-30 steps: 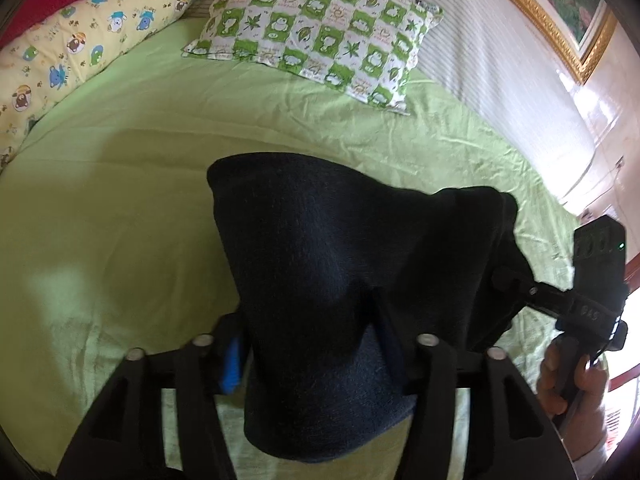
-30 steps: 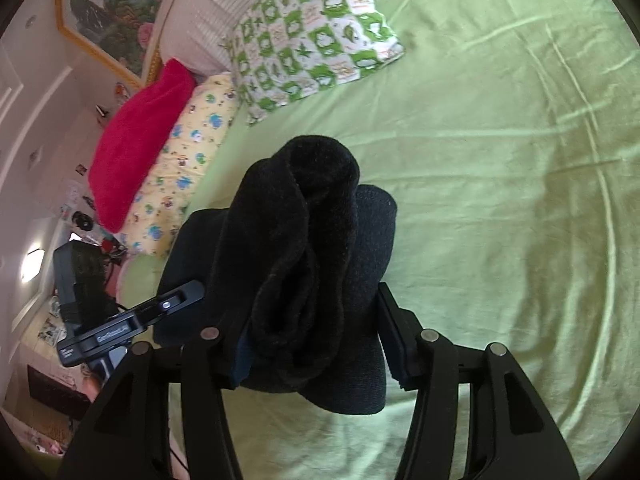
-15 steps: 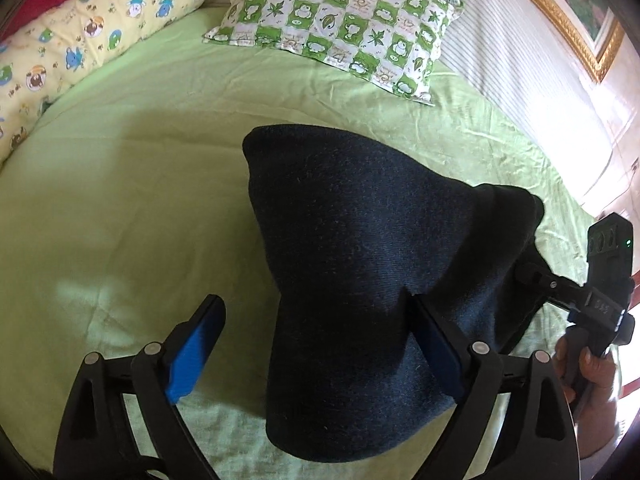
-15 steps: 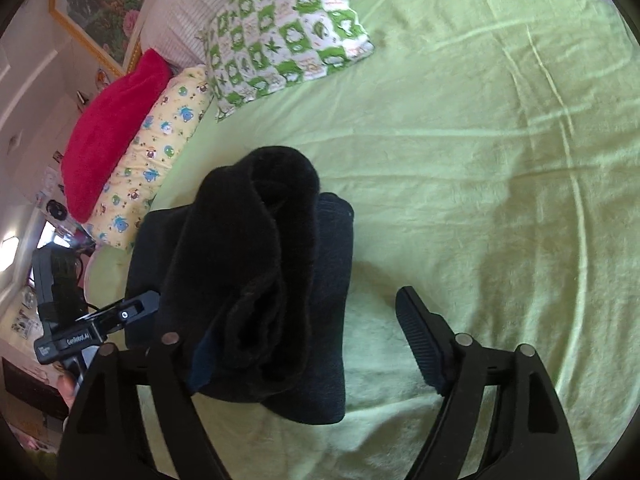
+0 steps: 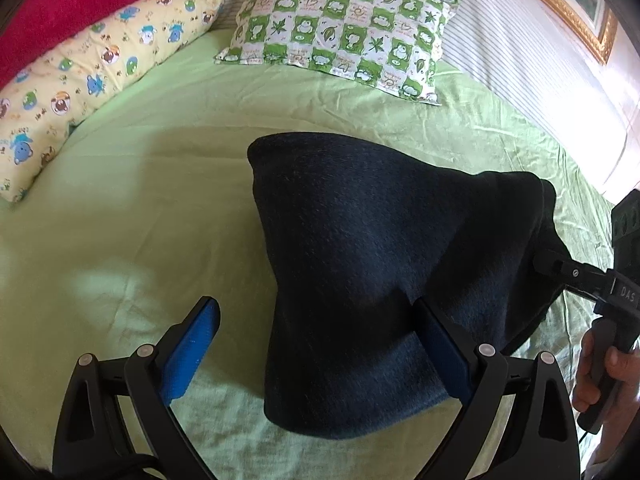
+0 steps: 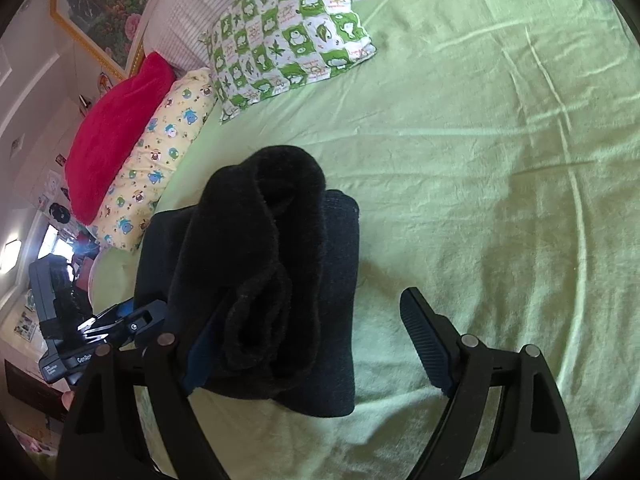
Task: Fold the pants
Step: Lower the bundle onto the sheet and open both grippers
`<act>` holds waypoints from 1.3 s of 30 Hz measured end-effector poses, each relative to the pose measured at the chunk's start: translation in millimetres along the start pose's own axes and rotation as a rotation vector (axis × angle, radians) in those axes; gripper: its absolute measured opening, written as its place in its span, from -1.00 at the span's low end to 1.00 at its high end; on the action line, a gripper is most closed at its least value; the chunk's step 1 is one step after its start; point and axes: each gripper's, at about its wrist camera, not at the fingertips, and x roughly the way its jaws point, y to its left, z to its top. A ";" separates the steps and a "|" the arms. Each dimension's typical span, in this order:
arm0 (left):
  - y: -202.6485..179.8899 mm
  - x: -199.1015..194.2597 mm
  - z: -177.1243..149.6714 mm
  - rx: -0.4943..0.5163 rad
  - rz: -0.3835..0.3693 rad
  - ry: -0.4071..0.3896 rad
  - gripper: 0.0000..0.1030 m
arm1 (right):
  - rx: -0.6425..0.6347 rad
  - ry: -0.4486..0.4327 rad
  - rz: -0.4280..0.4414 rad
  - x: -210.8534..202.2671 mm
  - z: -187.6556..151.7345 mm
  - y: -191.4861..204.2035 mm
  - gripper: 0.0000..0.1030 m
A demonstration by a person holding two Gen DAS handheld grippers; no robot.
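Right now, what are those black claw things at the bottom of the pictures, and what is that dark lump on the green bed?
Those claws are grabbers, not a robot. A person holds one in each hand, and each has a small camera looking out along its two fingers. One picture comes from the left gripper, the other from the right gripper. In the left one you can spot the person's other hand holding the right grabber.

The dark lump is a pair of pants, folded into a bundle on the green sheet. Pillows lie at the far end.

Nothing is held. Both grabbers have just been opening, and the bundle lies between the spread fingers, let go.
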 end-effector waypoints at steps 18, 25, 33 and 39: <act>-12.7 -26.2 -21.0 0.069 0.049 -0.023 0.89 | -0.192 -0.025 -0.020 -24.2 -18.7 53.5 0.64; -11.3 -43.5 -29.7 0.087 0.099 -0.082 0.89 | -0.278 -0.037 -0.053 -31.6 -32.8 68.2 0.70; -20.1 -55.3 -44.0 0.146 0.145 -0.113 0.89 | -0.354 -0.032 -0.074 -36.0 -47.1 81.5 0.72; -20.1 -60.5 -53.1 0.147 0.151 -0.127 0.89 | -0.415 -0.031 -0.089 -36.5 -61.9 91.2 0.72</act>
